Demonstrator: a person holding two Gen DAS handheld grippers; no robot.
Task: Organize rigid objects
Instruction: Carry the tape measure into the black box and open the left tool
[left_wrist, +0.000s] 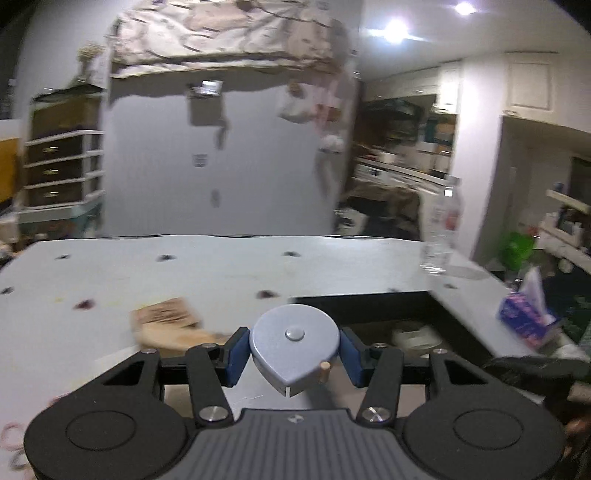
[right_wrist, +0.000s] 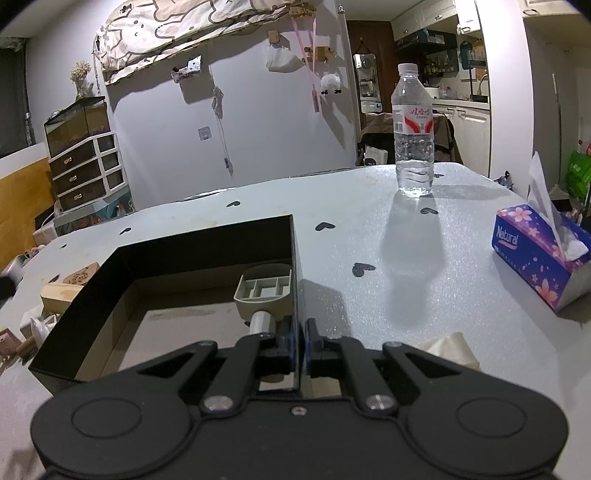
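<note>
Grey teardrop-shaped plastic piece (left_wrist: 294, 345), smooth matte top with a round stud in the middle and a small wooden peg at its right edge, sits pinched between the blue pads of the left gripper (left_wrist: 294, 349); both pads press its sides, and it is lifted clear above the table (left_wrist: 221, 266). Left wrist view is motion-blurred. Left of the piece on the table: flat wooden block with dark printed marks (left_wrist: 166, 312), and a pale wooden slab (left_wrist: 177, 338) just in front of it, partly hidden by the left finger. Pink rubber bands (left_wrist: 11, 437) at far left edge. Table surface is pale grey, slightly grainy foam-like sheet with dark heart-shaped spots. Right of the held piece: black open box (left_wrist: 369, 301), thin rigid walls, brown cardboard-looking floor, something pale inside but blurred.

Right wrist view, sharp: same black box (right_wrist: 207, 240), rectangular, matte dark walls. Inside against its right wall lies a grey plastic teardrop tray (right_wrist: 264, 291), ribbed into small compartments, with a white cylindrical stub below it. Right gripper (right_wrist: 300, 345) is pressed together on the box's thin right wall, one pad inside, one outside. Wooden blocks (right_wrist: 61, 291) lie left of the box, outside it. Crumpled pale tissue (right_wrist: 448, 349) just right of the gripper. Clear plastic water bottle (right_wrist: 413, 136), upright, ridged lower half, red-white label, stands well behind near far table edge. Purple floral tissue box (right_wrist: 535, 258) at right edge, white tissue sticking up.
</note>
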